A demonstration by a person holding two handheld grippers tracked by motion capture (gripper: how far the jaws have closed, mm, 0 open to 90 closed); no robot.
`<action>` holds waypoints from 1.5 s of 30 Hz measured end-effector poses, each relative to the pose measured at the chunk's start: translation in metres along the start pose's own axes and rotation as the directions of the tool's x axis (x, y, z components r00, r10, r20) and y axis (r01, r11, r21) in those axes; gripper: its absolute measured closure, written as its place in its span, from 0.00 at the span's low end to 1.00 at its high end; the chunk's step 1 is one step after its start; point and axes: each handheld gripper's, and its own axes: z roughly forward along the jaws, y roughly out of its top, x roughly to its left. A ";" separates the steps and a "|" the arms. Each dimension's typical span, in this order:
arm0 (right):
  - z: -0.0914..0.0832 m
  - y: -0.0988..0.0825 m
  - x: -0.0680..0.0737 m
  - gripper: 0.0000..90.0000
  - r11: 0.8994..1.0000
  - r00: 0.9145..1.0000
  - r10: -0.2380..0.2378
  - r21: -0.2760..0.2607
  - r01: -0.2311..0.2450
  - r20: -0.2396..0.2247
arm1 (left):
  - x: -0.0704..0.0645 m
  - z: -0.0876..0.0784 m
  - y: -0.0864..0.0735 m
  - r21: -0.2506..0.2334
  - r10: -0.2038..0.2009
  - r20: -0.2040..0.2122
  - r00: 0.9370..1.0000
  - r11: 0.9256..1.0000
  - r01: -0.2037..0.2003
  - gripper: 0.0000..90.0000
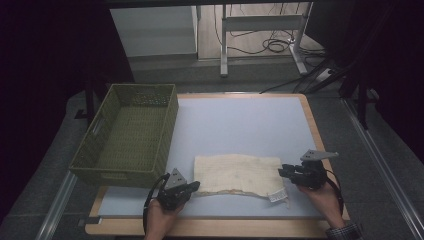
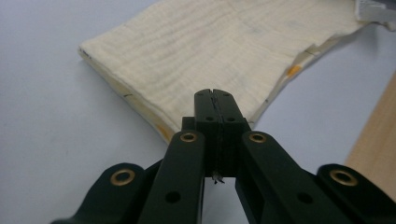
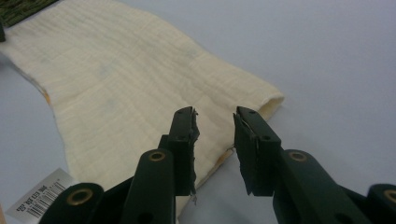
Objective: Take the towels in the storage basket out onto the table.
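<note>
high view: folded cream cloth (image 1: pixel 239 175) on bench (image 1: pixel 240 120), right of green basket (image 1: pixel 127 135) | left gripper view: left hand-held gripper (image 2: pixel 215 95) shut, empty, at cloth's edge | right gripper view: right hand-held gripper (image 3: pixel 215 122) part-open over cloth's end; soft, light, likely best pinched at corners

The left gripper (image 2: pixel 215 95) has its 2 black jaws pressed together, tips over the near edge of a folded cream cloth (image 2: pixel 219 46). The cloth lies on the pale tabletop (image 2: pixel 51 140), whose wooden edge (image 2: pixel 378 140) runs along the right.
</note>
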 end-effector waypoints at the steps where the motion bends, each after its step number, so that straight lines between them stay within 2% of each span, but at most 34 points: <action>1: 0.000 0.000 0.000 0.76 1.000 1.000 -0.001 -0.003 0.001 0.000 | 0.001 0.004 -0.003 0.038 -0.008 0.002 1.000 0.999 0.008 1.00; 3: 0.001 0.001 0.000 0.75 1.000 1.000 0.001 0.001 -0.001 0.001 | 0.002 0.007 -0.005 0.054 -0.010 -0.003 1.000 0.998 0.011 0.92; 4: 0.001 0.001 0.000 0.75 1.000 1.000 0.001 0.001 -0.001 0.001 | 0.003 0.009 -0.006 0.057 -0.013 -0.008 1.000 0.998 0.013 0.92; 7: 0.001 0.002 -0.002 0.73 1.000 1.000 0.003 -0.009 -0.003 0.008 | 0.008 0.010 -0.002 0.016 -0.042 -0.039 0.998 0.999 0.043 0.71; 11: 0.001 0.009 -0.006 0.71 1.000 0.999 -0.003 -0.019 0.003 0.038 | 0.014 0.015 0.015 -0.002 -0.032 -0.088 0.996 1.000 0.032 0.67; 14: 0.007 0.017 -0.011 0.70 1.000 0.998 -0.006 -0.028 0.008 0.068 | 0.018 0.027 0.033 0.000 -0.022 -0.121 0.992 1.000 0.022 0.67; 16: 0.013 0.021 -0.016 0.70 1.000 0.997 0.001 -0.026 0.001 0.081 | 0.023 0.035 0.042 0.004 -0.032 -0.127 0.991 0.999 0.033 0.66; 20: 0.030 0.026 -0.023 0.71 1.000 0.995 0.006 -0.004 -0.006 0.101 | 0.037 0.049 0.055 -0.020 -0.096 -0.166 0.981 0.995 0.094 0.63; 23: 0.043 0.023 -0.023 0.71 0.999 0.993 -0.006 0.036 0.002 0.116 | 0.049 0.058 0.059 -0.005 -0.116 -0.229 0.966 0.993 0.118 0.62; 26: 0.048 0.017 -0.020 0.72 0.998 0.992 -0.027 0.061 0.019 0.124 | 0.059 0.067 0.059 0.022 -0.124 -0.254 0.959 0.991 0.134 0.61; 27: 0.048 0.016 -0.018 0.80 0.998 0.990 -0.036 0.052 0.029 0.134 | 0.061 0.071 0.058 0.035 -0.123 -0.258 0.958 0.990 0.136 0.61; 28: 0.047 0.016 -0.017 0.88 0.998 0.992 -0.032 0.057 0.025 0.119 | 0.062 0.073 0.057 0.047 -0.119 -0.261 0.958 0.990 0.136 0.62; 30: 0.046 0.015 -0.016 0.95 0.998 0.994 -0.036 0.062 0.029 0.105 | 0.063 0.079 0.052 0.081 -0.105 -0.251 0.962 0.988 0.129 0.63; 31: 0.045 0.016 -0.015 0.96 0.997 0.993 -0.040 0.066 0.033 0.109 | 0.062 0.079 0.050 0.067 -0.107 -0.231 0.967 0.990 0.125 0.66; 33: 0.045 0.017 -0.015 0.96 0.996 0.992 -0.056 0.072 0.048 0.117 | 0.062 0.078 0.047 0.052 -0.123 -0.200 0.972 0.989 0.136 0.77; 35: 0.043 0.020 -0.017 0.96 0.996 0.990 -0.060 0.068 0.052 0.127 | 0.061 0.077 0.046 0.060 -0.122 -0.165 0.979 0.989 0.133 0.90; 36: 0.042 0.023 -0.019 0.96 0.997 0.990 -0.057 0.063 0.049 0.130 | 0.060 0.077 0.047 0.065 -0.109 -0.160 0.981 0.991 0.121 0.92; 42: 0.044 0.043 -0.035 0.96 0.997 0.985 -0.063 0.052 0.055 0.164 | 0.048 0.067 0.051 -0.023 -0.114 -0.122 0.986 0.993 0.112 0.94; 44: 0.048 0.050 -0.044 0.96 0.997 0.982 -0.059 0.058 0.050 0.180 | 0.043 0.063 0.051 -0.068 -0.126 -0.113 0.986 0.991 0.119 0.94; 45: 0.051 0.052 -0.050 0.96 0.997 0.981 -0.053 0.062 0.042 0.186 | 0.042 0.063 0.052 -0.053 -0.114 -0.133 0.985 0.993 0.108 0.94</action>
